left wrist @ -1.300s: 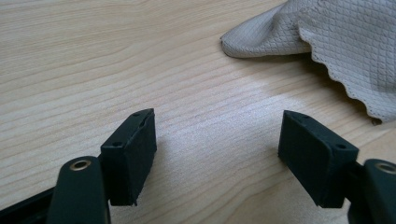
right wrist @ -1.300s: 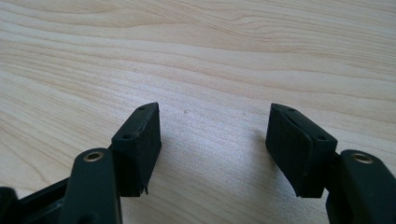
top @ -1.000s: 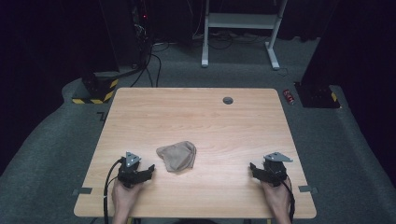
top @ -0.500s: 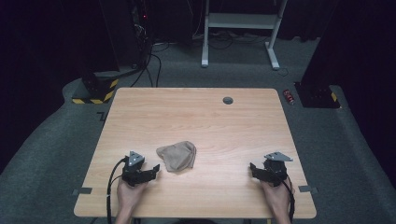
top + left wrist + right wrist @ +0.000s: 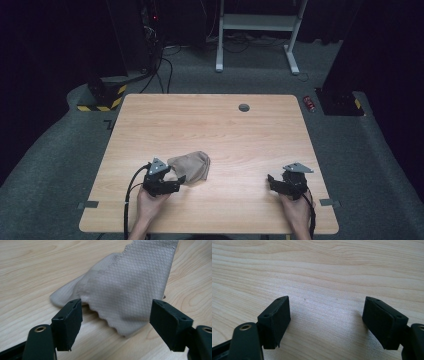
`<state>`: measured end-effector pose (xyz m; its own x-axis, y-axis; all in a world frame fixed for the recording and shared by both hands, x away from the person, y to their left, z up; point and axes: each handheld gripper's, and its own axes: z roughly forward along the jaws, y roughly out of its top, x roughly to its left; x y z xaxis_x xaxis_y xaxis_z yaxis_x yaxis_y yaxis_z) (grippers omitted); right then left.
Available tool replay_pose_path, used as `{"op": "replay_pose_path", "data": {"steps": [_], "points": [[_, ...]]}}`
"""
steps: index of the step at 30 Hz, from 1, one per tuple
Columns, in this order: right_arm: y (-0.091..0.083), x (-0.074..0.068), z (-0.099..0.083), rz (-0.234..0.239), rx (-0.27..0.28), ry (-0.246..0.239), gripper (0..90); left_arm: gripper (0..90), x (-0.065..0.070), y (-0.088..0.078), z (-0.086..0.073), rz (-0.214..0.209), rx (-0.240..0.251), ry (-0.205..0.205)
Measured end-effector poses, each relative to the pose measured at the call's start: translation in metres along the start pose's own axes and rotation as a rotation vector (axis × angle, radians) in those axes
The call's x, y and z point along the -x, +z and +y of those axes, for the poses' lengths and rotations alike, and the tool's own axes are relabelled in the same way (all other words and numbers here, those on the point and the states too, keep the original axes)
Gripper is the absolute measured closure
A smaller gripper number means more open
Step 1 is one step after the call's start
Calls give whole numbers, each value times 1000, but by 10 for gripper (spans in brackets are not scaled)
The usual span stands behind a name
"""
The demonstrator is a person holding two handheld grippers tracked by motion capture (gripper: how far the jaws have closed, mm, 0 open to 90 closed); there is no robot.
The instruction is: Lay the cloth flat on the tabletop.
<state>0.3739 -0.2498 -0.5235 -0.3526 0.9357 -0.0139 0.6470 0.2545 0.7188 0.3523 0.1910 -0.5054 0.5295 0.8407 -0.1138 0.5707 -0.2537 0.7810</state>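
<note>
Moved rightward across the table [image 5: 150, 125] since 1 second back: left gripper [image 5: 179, 178], now right at the near edge of the beige cloth [image 5: 192, 166]. Jaws spread wide, straddling the cloth's scalloped hem [image 5: 110, 322] without pinching it. Cloth crumpled on the wood, near the front, left of centre. Right gripper [image 5: 270, 181] parked well apart at the front right, jaws just widened, released, bare wood between its 2 pads [image 5: 275, 317].

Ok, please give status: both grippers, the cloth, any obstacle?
Left gripper open at beige cloth edge, no grip. Right gripper open over bare table. No obstacle.
</note>
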Motion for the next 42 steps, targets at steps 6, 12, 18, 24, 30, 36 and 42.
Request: {"op": "replay_pose_path", "data": {"steps": [6,12,18,24,30,36,42], "points": [[0,0,0,0,0,0,223,260,9,17,10,30,-35,45],[0,0,0,0,0,-1,223,251,13,33,19,66,-72,60],[0,0,0,0,0,0,224,339,14,41,21,90,-85,55],[0,0,0,0,0,0,224,549,12,49,21,76,-101,58],[0,0,0,0,0,0,225,848,20,57,31,54,-114,106],[0,0,0,-1,0,0,225,859,27,64,33,-25,-92,79],[0,0,0,-1,0,0,225,859,37,71,39,-89,-71,65]]}}
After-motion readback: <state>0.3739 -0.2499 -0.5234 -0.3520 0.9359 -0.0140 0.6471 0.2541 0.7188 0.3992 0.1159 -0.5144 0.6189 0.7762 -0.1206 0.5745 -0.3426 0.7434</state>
